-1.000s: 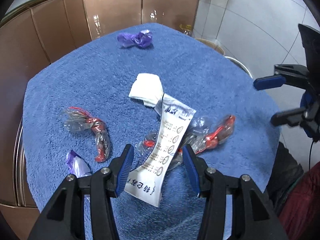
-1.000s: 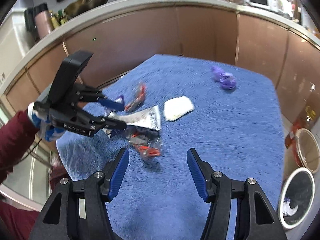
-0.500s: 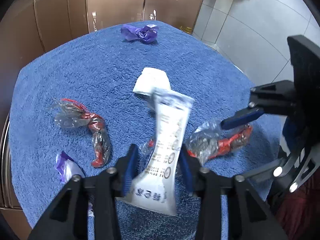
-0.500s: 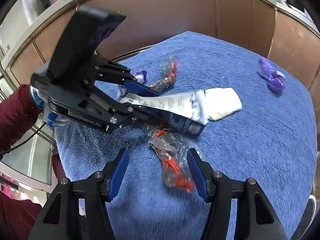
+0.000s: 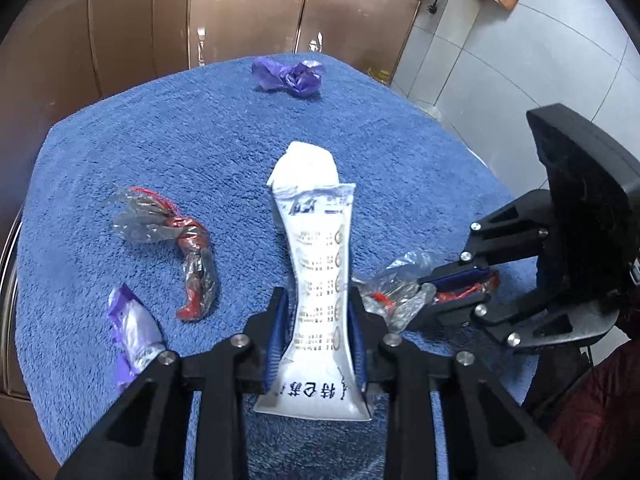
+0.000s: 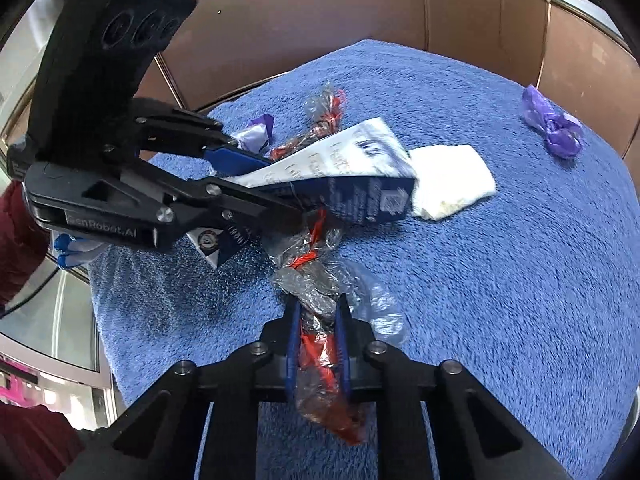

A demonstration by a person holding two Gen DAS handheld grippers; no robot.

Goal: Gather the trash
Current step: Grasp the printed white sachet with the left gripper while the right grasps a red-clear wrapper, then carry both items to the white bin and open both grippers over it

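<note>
My left gripper (image 5: 317, 322) is shut on a long white printed sachet (image 5: 318, 272) and holds it off the blue towel (image 5: 192, 152); the sachet also shows in the right wrist view (image 6: 340, 172). My right gripper (image 6: 318, 338) is shut on a clear and red plastic wrapper (image 6: 316, 312), which also shows in the left wrist view (image 5: 400, 288) between the right gripper's fingers. A folded white tissue (image 5: 306, 166) lies just beyond the sachet. A second clear and red wrapper (image 5: 180, 240), a small purple-silver wrapper (image 5: 132, 332) and a crumpled purple bag (image 5: 290, 76) lie on the towel.
Brown cabinet doors (image 5: 240, 16) curve around the far side of the table. Grey floor tiles (image 5: 520, 60) show to the right. The two grippers are close together near the table's front edge.
My left gripper closed on the sachet and lifted it. My right gripper moved in towards the left one and closed on the clear and red wrapper.
</note>
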